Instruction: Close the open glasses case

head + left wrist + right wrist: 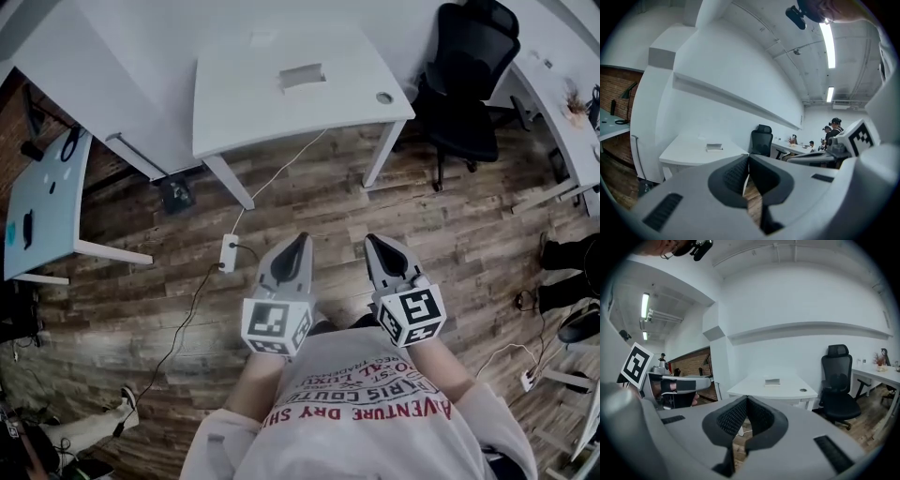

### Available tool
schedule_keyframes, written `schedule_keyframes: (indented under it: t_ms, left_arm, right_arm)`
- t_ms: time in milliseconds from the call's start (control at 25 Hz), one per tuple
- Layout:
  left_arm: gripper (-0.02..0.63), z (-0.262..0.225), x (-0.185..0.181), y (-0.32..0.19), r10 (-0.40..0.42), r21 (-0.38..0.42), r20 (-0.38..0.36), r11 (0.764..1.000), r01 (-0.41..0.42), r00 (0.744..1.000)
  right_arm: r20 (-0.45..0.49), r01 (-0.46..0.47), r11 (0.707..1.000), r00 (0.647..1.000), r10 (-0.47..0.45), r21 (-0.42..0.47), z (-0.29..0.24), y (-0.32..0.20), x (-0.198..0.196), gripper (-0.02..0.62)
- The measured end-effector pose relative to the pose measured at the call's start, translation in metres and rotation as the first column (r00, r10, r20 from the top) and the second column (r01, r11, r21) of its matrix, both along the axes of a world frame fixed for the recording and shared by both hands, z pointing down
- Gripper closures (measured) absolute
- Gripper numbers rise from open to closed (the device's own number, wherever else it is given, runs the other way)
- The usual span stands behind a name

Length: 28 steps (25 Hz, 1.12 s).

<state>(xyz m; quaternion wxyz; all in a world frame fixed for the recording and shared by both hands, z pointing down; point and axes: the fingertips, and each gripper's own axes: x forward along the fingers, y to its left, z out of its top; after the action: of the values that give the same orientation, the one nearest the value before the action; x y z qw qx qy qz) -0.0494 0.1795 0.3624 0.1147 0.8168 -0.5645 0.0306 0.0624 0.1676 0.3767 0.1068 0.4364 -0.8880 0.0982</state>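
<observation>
A small grey glasses case [302, 75] lies on the white table [234, 103] far ahead of me; it is too small to tell how its lid stands. It also shows as a low box [714, 147] in the left gripper view and as a case [772, 382] in the right gripper view. My left gripper [302, 239] and right gripper [370, 241] are held side by side close to my body, over the wooden floor, well short of the table. Both have jaws pressed together with nothing between them, as the left gripper [749, 157] and the right gripper [746, 398] show.
A black office chair [464, 80] stands right of the table. A power strip [229, 253] with cables lies on the floor between me and the table. Another white desk [47, 202] is at the left. People [834, 129] stand far off.
</observation>
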Motion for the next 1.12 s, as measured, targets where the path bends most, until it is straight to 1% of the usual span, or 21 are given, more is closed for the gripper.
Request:
schedule_keyframes:
  t_ms: [200,320,440,560,720,840,1120]
  left_arm:
    - [0.598,0.012,-0.016,-0.027,-0.02,-0.03,0.001,0.999,0.02,1.0]
    - [0.598,0.023,-0.027,-0.044,-0.051,-0.057,0.002,0.997,0.051,0.999]
    - [0.598,0.03,-0.037,-0.065,-0.085,-0.075,0.006,0.994,0.085,0.996]
    - [0.598,0.033,-0.047,-0.093,-0.117,-0.077,0.019,0.99,0.118,0.993]
    - [0.598,0.029,-0.059,-0.145,-0.157,-0.072,0.028,0.985,0.159,0.987]
    - [0.598,0.022,-0.063,-0.193,-0.178,-0.072,0.03,0.981,0.18,0.984]
    - [0.598,0.006,-0.049,-0.302,-0.205,-0.051,0.034,0.977,0.207,0.978]
  right_arm:
    - [-0.011,0.02,0.999,1.0,-0.02,-0.025,0.009,-0.029,-0.016,0.583]
    - [-0.018,0.043,0.998,0.999,-0.044,-0.046,0.018,-0.051,-0.025,0.583]
    - [-0.015,0.072,0.996,0.997,-0.073,-0.061,0.026,-0.079,-0.033,0.583]
    - [-0.007,0.106,0.992,0.994,-0.107,-0.064,0.032,-0.114,-0.047,0.583]
    - [0.004,0.147,0.988,0.989,-0.147,-0.048,0.027,-0.173,-0.061,0.583]
    - [0.009,0.158,0.987,0.987,-0.158,-0.041,0.019,-0.222,-0.061,0.583]
    - [0.011,0.2,0.979,0.98,-0.2,-0.034,0.007,-0.323,-0.045,0.583]
